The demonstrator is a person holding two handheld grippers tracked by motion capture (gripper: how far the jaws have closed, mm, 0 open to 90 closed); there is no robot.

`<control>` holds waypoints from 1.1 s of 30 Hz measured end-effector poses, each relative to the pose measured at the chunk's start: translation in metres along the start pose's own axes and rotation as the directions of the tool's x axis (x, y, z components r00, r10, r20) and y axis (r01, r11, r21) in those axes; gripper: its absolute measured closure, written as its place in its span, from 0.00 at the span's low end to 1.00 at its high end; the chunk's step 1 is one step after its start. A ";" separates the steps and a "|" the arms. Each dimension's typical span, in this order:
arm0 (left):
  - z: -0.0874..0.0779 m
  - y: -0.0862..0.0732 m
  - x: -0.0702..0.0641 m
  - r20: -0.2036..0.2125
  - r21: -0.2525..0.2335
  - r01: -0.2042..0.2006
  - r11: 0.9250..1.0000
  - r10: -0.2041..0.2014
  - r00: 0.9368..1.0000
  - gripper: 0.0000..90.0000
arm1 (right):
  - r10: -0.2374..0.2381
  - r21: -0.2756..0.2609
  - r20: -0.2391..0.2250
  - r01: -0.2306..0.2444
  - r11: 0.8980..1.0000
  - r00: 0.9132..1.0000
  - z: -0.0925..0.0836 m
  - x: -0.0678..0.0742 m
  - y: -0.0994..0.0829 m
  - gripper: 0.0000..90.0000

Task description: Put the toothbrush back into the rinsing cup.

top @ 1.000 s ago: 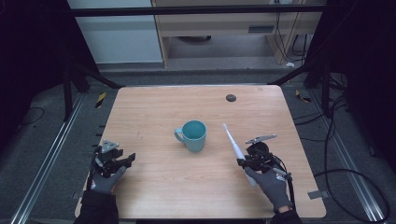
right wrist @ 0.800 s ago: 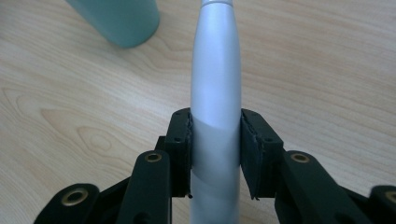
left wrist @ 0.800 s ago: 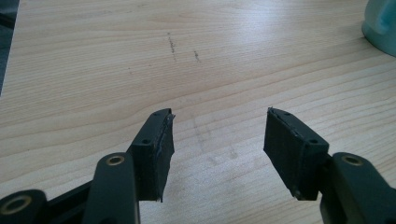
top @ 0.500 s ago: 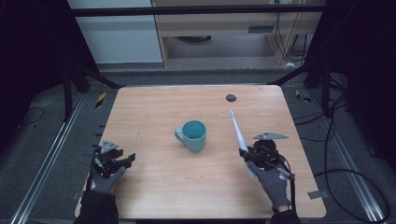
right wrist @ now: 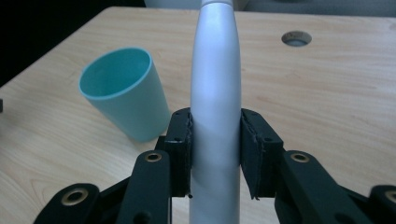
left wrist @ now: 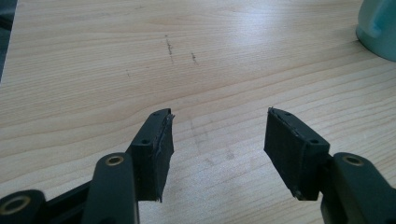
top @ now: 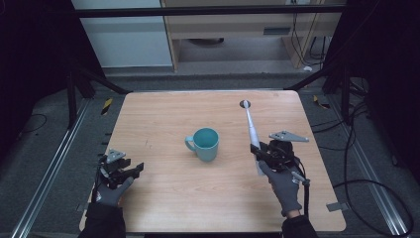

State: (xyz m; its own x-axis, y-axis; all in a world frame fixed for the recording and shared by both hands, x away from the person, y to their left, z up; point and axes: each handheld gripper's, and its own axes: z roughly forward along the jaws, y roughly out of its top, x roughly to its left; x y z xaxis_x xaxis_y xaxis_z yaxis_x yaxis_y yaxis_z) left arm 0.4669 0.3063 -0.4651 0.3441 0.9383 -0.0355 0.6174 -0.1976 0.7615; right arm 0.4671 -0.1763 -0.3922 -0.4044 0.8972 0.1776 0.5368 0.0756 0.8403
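Right gripper (top: 258, 154) is clamped on a long white wand-like tool (top: 251, 127), some kind of slim handle that can't be identified for sure. Both jaws are pressed flat against its thick lower part in the right gripper view (right wrist: 215, 154), and the tool (right wrist: 215, 88) is pointed away from the person, toward the small round hole (top: 245, 104) in the table (top: 163, 114) beyond the mug. It's held just to the right of the mug (top: 204, 144), near it but not touching.

The mug is teal, stood upright about mid-table, with its handle turned to the left. Nothing can be seen inside it from above, just the teal inner wall, and the same is seen in the right gripper view (right wrist: 122, 91).

Left gripper (top: 130, 170) is kept low over the table well to the left of the mug and nearer the person. Its jaws are spread wide apart with only bare wood between them in the left gripper view (left wrist: 219, 140). An edge of the mug (left wrist: 379, 28) is caught at the top right corner there.
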 end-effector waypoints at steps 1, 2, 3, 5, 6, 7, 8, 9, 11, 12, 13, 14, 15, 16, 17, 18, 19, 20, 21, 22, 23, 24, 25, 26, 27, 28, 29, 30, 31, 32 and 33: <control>0.000 0.000 0.000 0.000 0.001 0.001 1.000 -0.001 1.000 0.46 | 0.005 -0.009 0.000 -0.005 1.000 1.000 0.000 0.000 0.002 0.74; 0.000 0.000 0.000 0.000 0.001 0.001 1.000 -0.001 1.000 0.46 | 0.006 -0.020 0.002 -0.006 1.000 1.000 0.001 0.000 0.004 0.74; 0.000 0.000 0.000 0.002 0.002 0.002 1.000 -0.002 1.000 0.46 | 0.013 -0.029 0.002 -0.013 0.999 1.000 0.001 0.000 0.006 0.74; 0.000 0.000 0.000 0.003 0.002 0.002 1.000 -0.002 1.000 0.46 | 0.017 -0.036 0.000 -0.017 0.999 1.000 0.001 0.000 0.008 0.74; 0.001 0.000 0.000 0.003 0.004 0.001 1.000 -0.001 1.000 0.46 | 0.023 -0.047 0.003 -0.023 0.999 1.000 0.001 0.000 0.010 0.74; 0.001 0.000 0.000 0.004 0.006 -0.001 1.000 0.001 1.000 0.46 | 0.027 -0.064 0.004 -0.027 0.998 1.000 0.001 0.001 0.013 0.74; 0.001 0.000 0.000 0.004 0.006 -0.001 1.000 0.001 1.000 0.46 | 0.027 -0.064 0.004 -0.027 0.998 1.000 0.001 0.001 0.013 0.74; 0.001 0.000 0.000 0.004 0.005 -0.001 1.000 0.001 1.000 0.46 | 0.029 -0.072 0.008 -0.029 0.997 1.000 0.002 0.002 0.014 0.74; 0.001 0.000 0.000 0.004 0.004 -0.001 1.000 0.001 1.000 0.46 | 0.031 -0.093 0.011 -0.030 0.995 0.999 0.003 0.003 0.018 0.74; 0.001 0.000 0.000 0.003 0.004 -0.002 1.000 0.002 1.000 0.46 | 0.038 -0.102 0.008 -0.037 0.994 0.999 0.004 0.004 0.019 0.74; 0.001 0.000 0.000 0.003 0.004 -0.002 1.000 0.002 1.000 0.46 | 0.042 -0.119 0.005 -0.041 0.992 0.999 0.005 0.004 0.022 0.74; 0.001 0.000 0.000 0.003 0.004 -0.002 1.000 0.002 1.000 0.46 | 0.046 -0.129 0.004 -0.045 0.991 0.999 0.006 0.005 0.023 0.74; 0.001 0.000 0.000 0.003 0.002 0.001 1.000 -0.001 1.000 0.46 | 0.050 -0.151 -0.003 -0.050 0.987 0.999 0.010 0.007 0.027 0.74; 0.001 0.000 0.000 0.003 0.002 0.001 1.000 -0.001 1.000 0.46 | 0.050 -0.151 -0.003 -0.050 0.987 0.999 0.010 0.007 0.027 0.74; 0.000 0.000 0.000 0.003 -0.001 0.003 1.000 -0.003 1.000 0.46 | 0.057 -0.167 -0.006 -0.057 0.984 0.998 0.016 0.009 0.031 0.74; 0.000 0.000 0.000 0.003 -0.001 0.003 1.000 -0.003 1.000 0.46 | 0.057 -0.167 -0.006 -0.057 0.984 0.998 0.016 0.009 0.031 0.74; 0.001 0.000 0.000 0.004 -0.001 0.004 1.000 -0.004 1.000 0.46 | 0.061 -0.180 -0.004 -0.060 0.982 0.998 0.019 0.011 0.034 0.74; 0.001 0.000 0.000 0.004 -0.001 0.004 1.000 -0.004 1.000 0.46 | 0.061 -0.190 -0.003 -0.060 0.980 0.998 0.021 0.011 0.036 0.74; 0.001 0.000 0.000 0.005 0.000 0.004 1.000 -0.004 1.000 0.46 | 0.065 -0.198 -0.004 -0.065 0.978 0.998 0.022 0.012 0.037 0.74; 0.001 0.000 0.000 0.004 -0.001 0.003 1.000 -0.003 1.000 0.46 | 0.066 -0.204 -0.005 -0.066 0.977 0.998 0.023 0.013 0.038 0.74; 0.001 0.000 0.000 0.004 -0.001 0.003 1.000 -0.003 1.000 0.46 | 0.070 -0.214 -0.007 -0.069 0.974 0.998 0.025 0.014 0.040 0.74; 0.001 0.000 0.000 0.005 -0.001 0.004 1.000 -0.004 1.000 0.46 | 0.071 -0.221 -0.007 -0.071 0.973 0.997 0.026 0.014 0.041 0.74; 0.001 0.000 0.000 0.005 0.000 0.003 1.000 -0.003 1.000 0.46 | 0.077 -0.227 -0.008 -0.077 0.971 0.997 0.027 0.014 0.043 0.74; 0.001 0.000 0.000 0.005 0.000 0.003 1.000 -0.003 1.000 0.46 | 0.077 -0.227 -0.008 -0.077 0.971 0.997 0.027 0.014 0.043 0.74; 0.001 0.000 0.000 0.005 0.001 0.002 1.000 -0.002 1.000 0.46 | 0.080 -0.240 -0.009 -0.080 0.968 0.997 0.029 0.015 0.046 0.74; 0.001 0.000 0.000 0.005 0.001 0.002 1.000 -0.002 1.000 0.46 | 0.080 -0.240 -0.009 -0.080 0.968 0.997 0.029 0.015 0.046 0.74; 0.002 0.000 0.000 0.004 0.002 0.002 1.000 -0.002 1.000 0.46 | 0.083 -0.251 -0.008 -0.082 0.965 0.997 0.031 0.017 0.048 0.74; 0.002 0.000 0.000 0.004 0.002 0.003 1.000 -0.003 1.000 0.46 | 0.086 -0.257 -0.008 -0.086 0.963 0.996 0.032 0.018 0.049 0.74; 0.002 0.000 0.000 0.004 0.002 0.003 1.000 -0.003 1.000 0.46 | 0.086 -0.257 -0.008 -0.086 0.963 0.996 0.032 0.018 0.049 0.74; 0.002 0.000 0.000 0.004 0.004 0.001 1.000 -0.001 1.000 0.46 | 0.086 -0.261 -0.007 -0.085 0.962 0.996 0.034 0.019 0.050 0.74; 0.002 0.000 0.000 0.004 0.004 0.000 1.000 0.000 1.000 0.46 | 0.084 -0.268 -0.004 -0.082 0.960 0.996 0.037 0.022 0.051 0.74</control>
State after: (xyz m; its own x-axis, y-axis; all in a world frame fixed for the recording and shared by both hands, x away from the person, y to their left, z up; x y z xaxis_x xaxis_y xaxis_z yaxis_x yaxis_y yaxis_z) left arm 0.4682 0.3060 -0.4664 0.3472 0.9370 -0.0383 0.6200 -0.1987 0.7590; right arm 0.5133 -0.1365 -0.3642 -0.3609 0.8985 0.2500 0.3499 -0.1180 0.9293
